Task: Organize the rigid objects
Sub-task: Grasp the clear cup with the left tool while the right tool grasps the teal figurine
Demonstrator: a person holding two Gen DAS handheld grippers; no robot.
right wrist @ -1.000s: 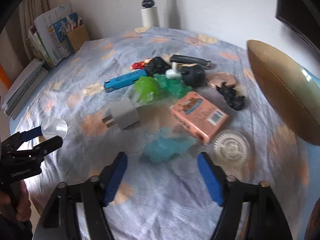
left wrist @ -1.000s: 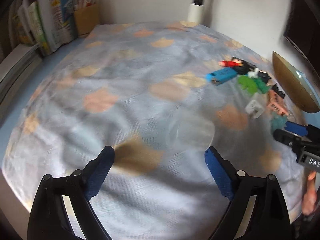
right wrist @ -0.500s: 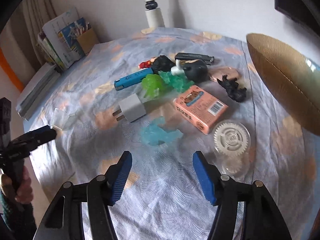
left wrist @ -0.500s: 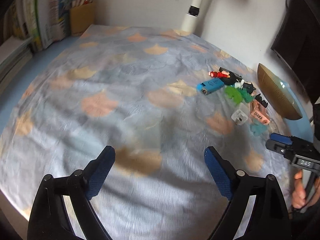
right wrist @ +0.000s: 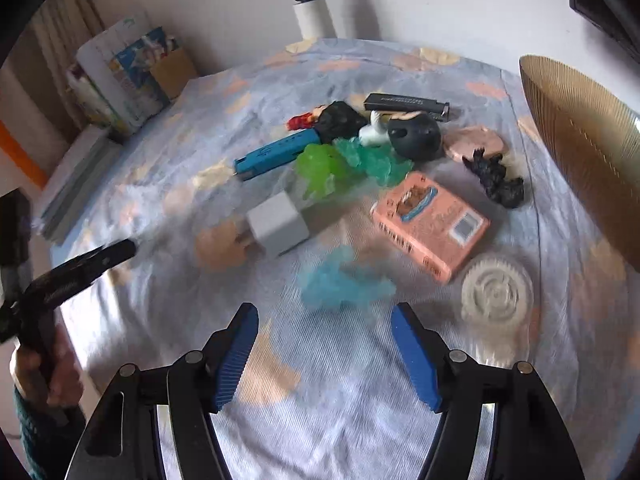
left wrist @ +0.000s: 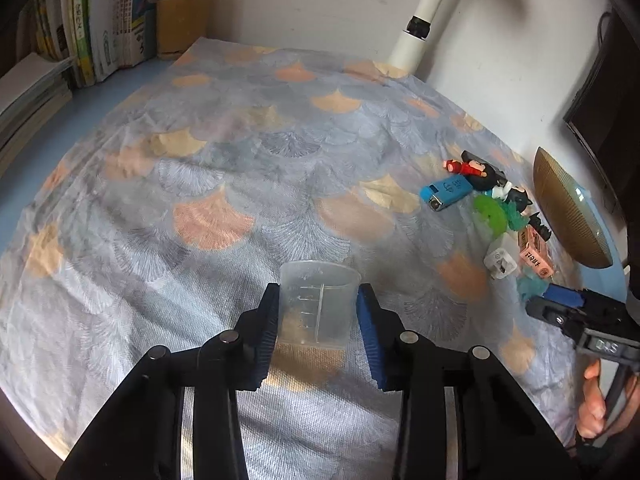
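Gripping a clear cup [left wrist: 318, 304], left tongs [left wrist: 318, 320]; right tongs [right wrist: 326, 354] wide.

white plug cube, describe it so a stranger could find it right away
On the patterned cloth, find the toy pile left of the big gold bowl. At the pile's near left edge, beside the pink box, sits the plug cube. It is the only plain white-grey block, with prongs sticking out.

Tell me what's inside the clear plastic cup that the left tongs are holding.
The cup between the left tongs looks empty: only the patterned tablecloth shows through its clear wall. Its very bottom sits low between the tongs and can't be checked.
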